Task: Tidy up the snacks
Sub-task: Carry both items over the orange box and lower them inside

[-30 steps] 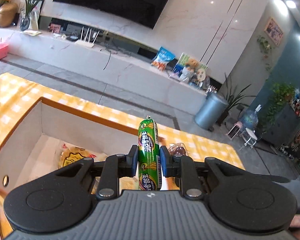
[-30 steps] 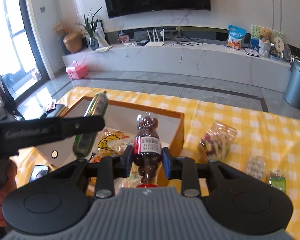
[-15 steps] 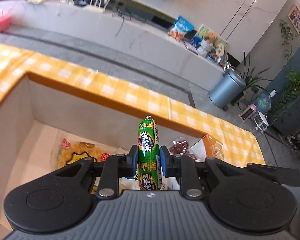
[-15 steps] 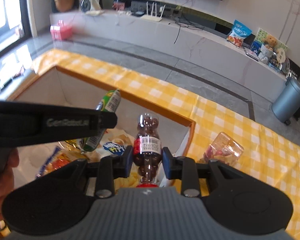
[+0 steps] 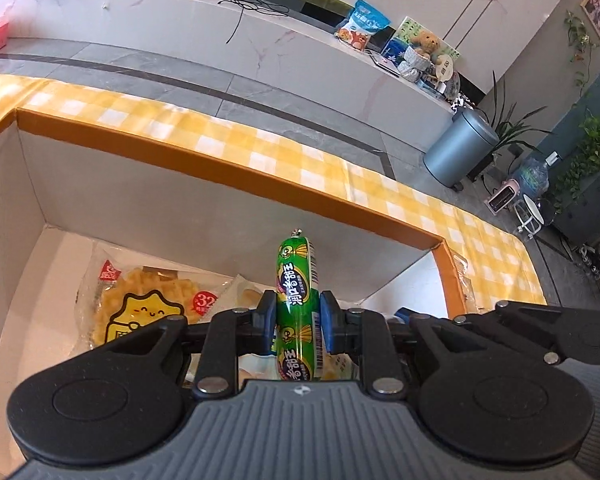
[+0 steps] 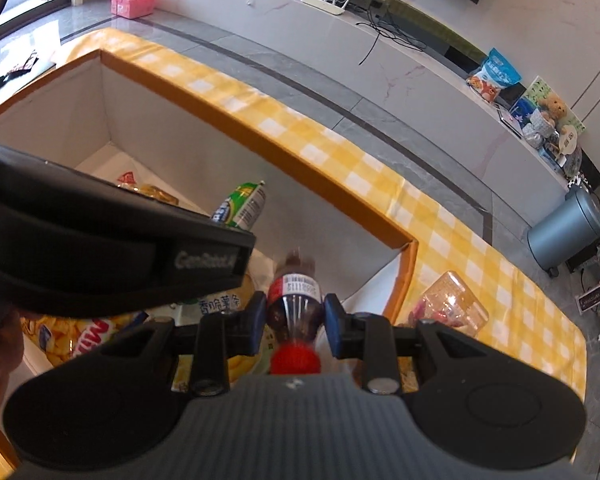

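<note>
Left wrist view has the left tool (image 5: 298, 326) clamped on a green sausage stick (image 5: 297, 312) over the orange-rimmed box (image 5: 228, 168), where a waffle packet (image 5: 140, 312) lies. Right tool (image 6: 295, 320) grips a small bottle of dark candies (image 6: 296, 300) above that box. Beyond, a yellow checked tabletop (image 6: 340, 152), then grey floor tiles (image 5: 220, 76), a marble ledge (image 5: 180, 12), a grey bin (image 5: 460, 152).
</note>
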`<action>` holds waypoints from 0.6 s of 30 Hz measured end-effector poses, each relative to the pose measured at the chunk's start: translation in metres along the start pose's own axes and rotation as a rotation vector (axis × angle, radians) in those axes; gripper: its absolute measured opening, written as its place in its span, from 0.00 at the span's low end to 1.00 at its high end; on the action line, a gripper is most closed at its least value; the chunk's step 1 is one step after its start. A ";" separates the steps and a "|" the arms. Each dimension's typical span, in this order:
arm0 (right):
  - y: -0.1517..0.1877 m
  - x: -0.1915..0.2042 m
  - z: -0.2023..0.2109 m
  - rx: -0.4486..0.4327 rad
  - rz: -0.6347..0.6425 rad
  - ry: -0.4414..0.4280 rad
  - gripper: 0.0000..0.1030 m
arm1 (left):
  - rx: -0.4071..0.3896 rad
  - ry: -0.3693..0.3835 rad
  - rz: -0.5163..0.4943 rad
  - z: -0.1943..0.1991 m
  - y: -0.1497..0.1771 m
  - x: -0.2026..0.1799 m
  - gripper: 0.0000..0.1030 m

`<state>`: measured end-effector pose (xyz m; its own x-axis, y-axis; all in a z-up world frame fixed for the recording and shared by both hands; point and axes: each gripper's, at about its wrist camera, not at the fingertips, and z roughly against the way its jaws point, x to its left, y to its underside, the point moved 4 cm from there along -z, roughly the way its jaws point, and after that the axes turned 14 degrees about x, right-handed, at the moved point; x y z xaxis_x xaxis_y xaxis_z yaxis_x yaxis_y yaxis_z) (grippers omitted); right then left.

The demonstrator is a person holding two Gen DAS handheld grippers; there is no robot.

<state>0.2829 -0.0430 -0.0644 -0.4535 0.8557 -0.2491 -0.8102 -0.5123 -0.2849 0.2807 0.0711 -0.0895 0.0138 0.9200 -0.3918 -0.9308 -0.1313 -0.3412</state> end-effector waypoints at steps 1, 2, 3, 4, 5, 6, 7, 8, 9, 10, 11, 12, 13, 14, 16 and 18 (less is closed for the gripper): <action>0.000 0.000 0.000 0.001 0.004 0.001 0.28 | 0.002 -0.002 -0.002 -0.001 -0.001 -0.001 0.24; 0.000 0.000 0.000 0.003 0.008 0.004 0.27 | 0.003 -0.006 -0.002 -0.002 0.000 0.000 0.24; 0.000 0.001 0.001 0.002 0.011 0.007 0.27 | 0.003 -0.012 -0.001 -0.002 -0.001 -0.001 0.24; 0.001 0.001 0.002 0.001 0.012 0.010 0.27 | 0.003 -0.021 -0.002 -0.002 -0.001 -0.001 0.24; 0.001 0.001 0.003 -0.002 0.012 0.014 0.27 | 0.001 -0.032 -0.007 -0.002 -0.001 -0.001 0.24; 0.002 0.002 0.005 -0.008 0.012 0.022 0.27 | -0.001 -0.035 -0.009 -0.002 -0.001 -0.001 0.24; 0.002 0.002 0.007 -0.016 0.013 0.027 0.27 | 0.000 -0.033 -0.008 -0.003 -0.001 -0.001 0.24; 0.003 0.001 0.009 -0.023 0.014 0.031 0.27 | 0.002 -0.028 -0.009 -0.003 -0.001 -0.001 0.24; 0.004 0.000 0.011 -0.028 0.015 0.033 0.27 | 0.004 -0.022 -0.010 -0.003 -0.001 -0.002 0.24; 0.005 -0.001 0.014 -0.036 0.015 0.035 0.27 | 0.005 -0.016 -0.010 -0.004 -0.001 -0.002 0.24; 0.006 -0.001 0.017 -0.045 0.015 0.037 0.28 | 0.006 -0.007 -0.010 -0.004 -0.002 -0.003 0.24; 0.008 -0.002 0.020 -0.052 0.014 0.041 0.29 | 0.008 0.002 -0.008 -0.004 -0.002 -0.002 0.25; 0.009 -0.003 0.022 -0.059 0.012 0.046 0.29 | 0.006 0.011 -0.005 -0.003 -0.002 -0.003 0.25; 0.010 -0.004 0.024 -0.068 0.009 0.049 0.29 | 0.002 0.017 -0.003 -0.003 -0.002 -0.003 0.25; 0.013 -0.006 0.028 -0.084 -0.005 0.058 0.29 | -0.012 0.028 -0.012 0.001 -0.003 -0.005 0.25; 0.016 -0.008 0.031 -0.094 -0.019 0.045 0.29 | -0.023 0.034 -0.025 0.004 -0.003 -0.009 0.28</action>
<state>0.2627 -0.0560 -0.0381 -0.4201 0.8621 -0.2834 -0.7790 -0.5027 -0.3747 0.2819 0.0649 -0.0819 0.0501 0.9102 -0.4112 -0.9215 -0.1167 -0.3704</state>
